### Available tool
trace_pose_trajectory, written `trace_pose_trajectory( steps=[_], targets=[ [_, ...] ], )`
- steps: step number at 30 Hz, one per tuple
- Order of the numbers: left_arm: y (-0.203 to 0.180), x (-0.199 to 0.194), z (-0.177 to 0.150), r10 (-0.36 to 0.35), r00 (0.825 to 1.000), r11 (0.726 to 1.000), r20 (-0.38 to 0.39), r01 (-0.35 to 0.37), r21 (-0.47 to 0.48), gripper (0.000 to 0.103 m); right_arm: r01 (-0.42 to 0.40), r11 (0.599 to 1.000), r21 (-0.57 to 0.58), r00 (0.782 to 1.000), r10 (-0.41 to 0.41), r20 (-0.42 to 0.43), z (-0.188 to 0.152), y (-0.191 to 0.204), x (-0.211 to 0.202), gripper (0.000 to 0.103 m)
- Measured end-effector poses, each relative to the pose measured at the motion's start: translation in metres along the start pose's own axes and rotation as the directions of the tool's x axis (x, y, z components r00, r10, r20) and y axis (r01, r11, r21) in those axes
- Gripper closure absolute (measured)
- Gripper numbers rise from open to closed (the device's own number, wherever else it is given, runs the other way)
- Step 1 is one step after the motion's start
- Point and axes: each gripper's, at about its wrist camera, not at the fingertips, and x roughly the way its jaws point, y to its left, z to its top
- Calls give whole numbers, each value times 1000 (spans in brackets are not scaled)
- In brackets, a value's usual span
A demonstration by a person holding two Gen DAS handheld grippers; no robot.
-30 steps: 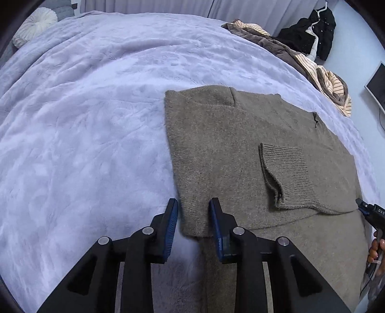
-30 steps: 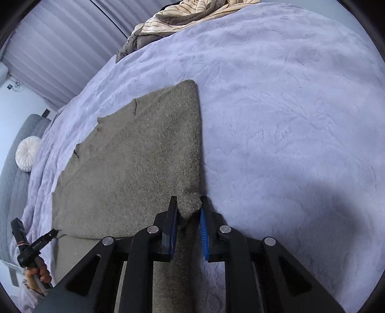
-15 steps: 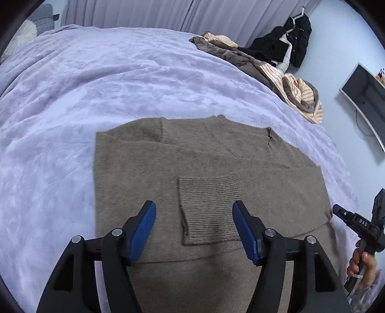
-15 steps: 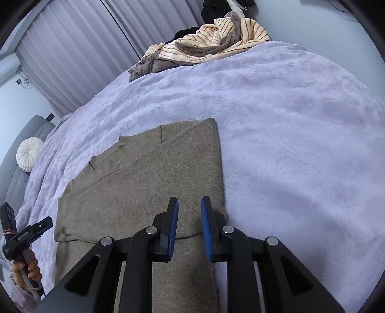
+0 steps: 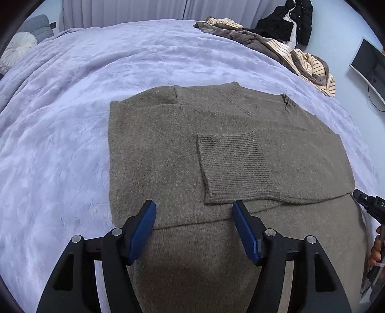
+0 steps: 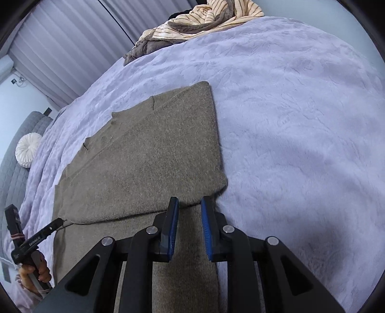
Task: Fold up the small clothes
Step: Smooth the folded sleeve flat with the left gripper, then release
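Observation:
An olive-brown knit sweater (image 5: pixel 168 154) lies flat on the lilac bed blanket, its upper part folded down over its lower part. A ribbed sleeve cuff (image 5: pixel 233 163) rests on top near the middle. My left gripper (image 5: pixel 193 214) is wide open and empty, just above the folded edge. In the right wrist view the same sweater (image 6: pixel 149 154) shows, and my right gripper (image 6: pixel 189 207) stands a little open and empty at the folded layer's near right corner. The other gripper's tip shows at the right edge of the left wrist view (image 5: pixel 370 204).
The fluffy lilac blanket (image 5: pixel 60 120) covers the whole bed. A pile of striped and brown clothes (image 5: pixel 288 53) lies at the far right corner. A black jacket (image 5: pixel 288 21) hangs behind it. A round white cushion (image 6: pixel 27 149) sits on a grey sofa.
Both grippers let go of the sweater's folded edge and pulled back. The left jaws opened wide and the left gripper moved right over the sweater. The right jaws opened slightly.

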Motion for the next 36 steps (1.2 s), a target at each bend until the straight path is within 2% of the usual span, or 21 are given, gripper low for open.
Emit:
trace_pose_trajectory(
  steps=[7, 10, 13, 15, 18, 19, 20, 22, 27, 32, 36],
  targets=[
    [-1, -14, -13, 0, 1000, 999, -9, 0, -38, 36, -9, 1000, 4, 1000, 9, 15, -10, 3, -19, 82],
    [0, -17, -11, -21, 1000, 997, 2, 21, -75, 36, -8, 1000, -12, 1000, 8, 17, -15, 8, -24, 82],
    [-1, -16, -2, -84, 997, 990, 3, 83, -117, 36, -13, 1000, -28, 1000, 13, 0, -23, 14, -24, 82],
    [-3, -6, 6, -150, 989, 979, -12, 146, -145, 36, -26, 999, -28, 1000, 26, -14, -29, 17, -24, 82],
    [-2, 10, 15, -200, 979, 962, -35, 190, -199, 36, -44, 999, -30, 999, 43, -27, -36, 22, -24, 82],
    [-2, 14, 18, -220, 975, 955, -33, 208, -213, 40, -49, 998, -32, 998, 48, -31, -38, 24, -25, 82],
    [-1, 15, 20, -236, 971, 948, -26, 224, -225, 66, -52, 998, -35, 998, 51, -34, -39, 26, -25, 82],
    [-3, 19, 23, -272, 961, 940, -58, 252, -228, 95, -63, 997, -42, 997, 61, -41, -42, 29, -26, 82],
    [-7, 13, 11, -236, 971, 958, -44, 225, -176, 95, -62, 996, -58, 997, 59, -58, -47, 31, -20, 82],
    [3, 14, 1, -257, 966, 945, -33, 244, -217, 95, -60, 997, -50, 996, 57, -71, -50, 29, -16, 82],
    [6, 6, 3, -195, 981, 958, -22, 185, -217, 95, -56, 996, -64, 996, 51, -77, -51, 29, -15, 82]
  ],
)
